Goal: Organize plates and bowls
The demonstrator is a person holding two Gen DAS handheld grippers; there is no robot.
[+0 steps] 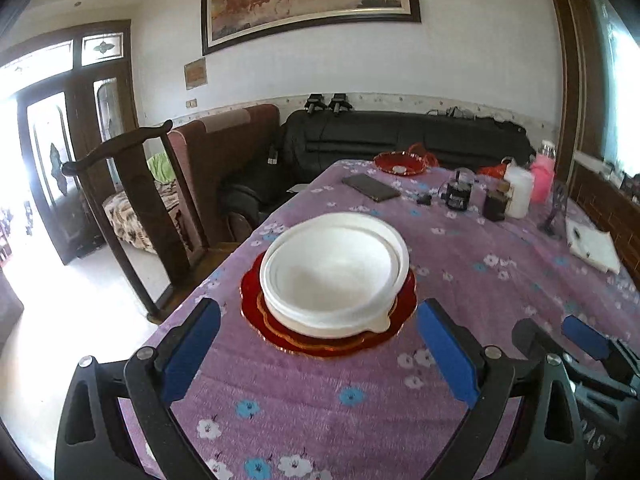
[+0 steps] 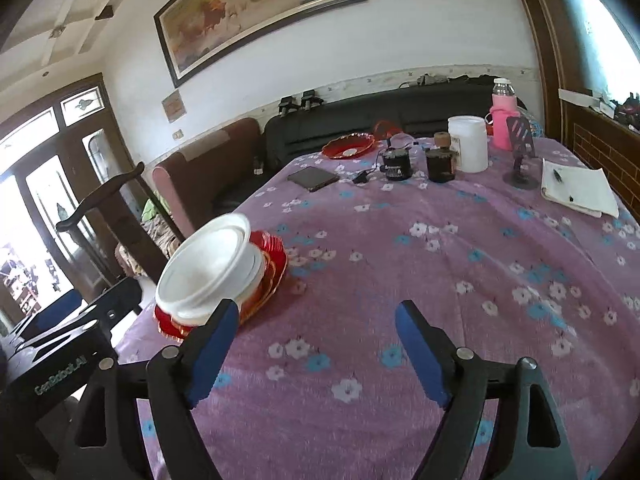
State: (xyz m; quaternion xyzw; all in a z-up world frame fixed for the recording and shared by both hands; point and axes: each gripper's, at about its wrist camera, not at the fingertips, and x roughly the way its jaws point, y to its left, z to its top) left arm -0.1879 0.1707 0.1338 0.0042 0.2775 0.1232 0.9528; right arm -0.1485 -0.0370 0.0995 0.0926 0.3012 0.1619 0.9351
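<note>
White bowls [image 1: 334, 274] sit nested on red plates [image 1: 276, 330] stacked on the purple flowered tablecloth [image 1: 340, 408]. My left gripper [image 1: 318, 354] is open and empty, just in front of the stack, its jaws wide apart. In the right wrist view the same white bowls [image 2: 208, 266] and red plates [image 2: 274, 262] stand at the left near the table's edge. My right gripper [image 2: 314, 350] is open and empty, to the right of the stack, over the cloth. The right gripper's fingers [image 1: 586, 338] show at the left wrist view's right edge.
At the table's far end lie another red dish [image 2: 348, 146], a dark phone [image 2: 314, 178], dark jars [image 2: 396, 164], a white container [image 2: 468, 144], a pink bottle [image 2: 504, 120], a small stand [image 2: 520, 152] and a notepad [image 2: 576, 192]. A wooden chair [image 1: 132, 208] and sofas stand left of the table.
</note>
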